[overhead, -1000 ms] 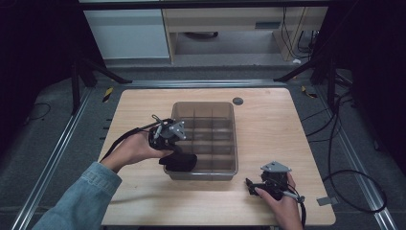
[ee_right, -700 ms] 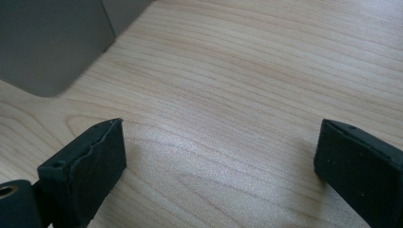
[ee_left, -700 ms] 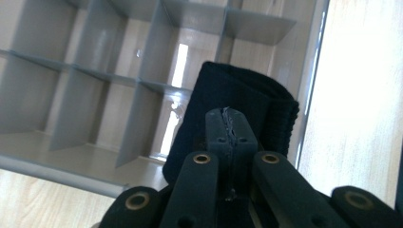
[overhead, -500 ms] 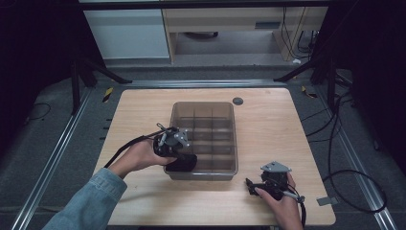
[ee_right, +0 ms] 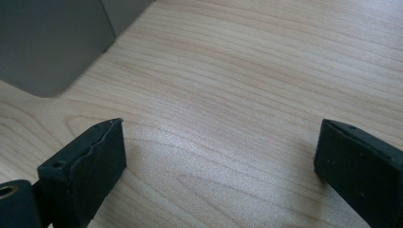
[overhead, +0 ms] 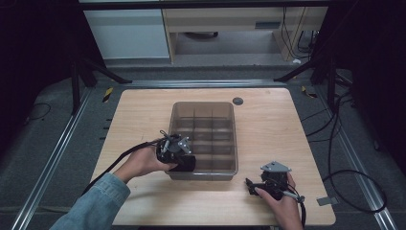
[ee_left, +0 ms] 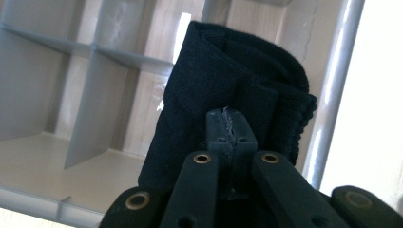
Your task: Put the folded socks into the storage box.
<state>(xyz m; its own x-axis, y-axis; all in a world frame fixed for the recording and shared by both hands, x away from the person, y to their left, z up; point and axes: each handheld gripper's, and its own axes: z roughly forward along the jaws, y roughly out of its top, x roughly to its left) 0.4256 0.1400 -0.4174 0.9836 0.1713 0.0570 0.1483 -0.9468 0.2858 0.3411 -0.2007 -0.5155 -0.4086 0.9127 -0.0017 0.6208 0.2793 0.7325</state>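
At the near left corner of the divided bin [overhead: 203,115], a folded black sock [ee_left: 228,90] is hanging inside a compartment, just beside the bin's wall. The left hand-held gripper [ee_left: 231,124] is pinching the sock's edge between jaws pressed together. Near the table's [overhead: 143,108] front right, well apart from the bin, the right hand-held gripper [ee_right: 218,164] is resting with jaws spread over bare wood.

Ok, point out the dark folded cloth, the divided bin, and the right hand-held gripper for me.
dark folded cloth [ee_left: 228,80], left gripper view, on its ribbed folded face.
divided bin [overhead: 203,106], high view, on its far rim.
right hand-held gripper [ee_right: 218,166], right gripper view, midway between its two open jaws.
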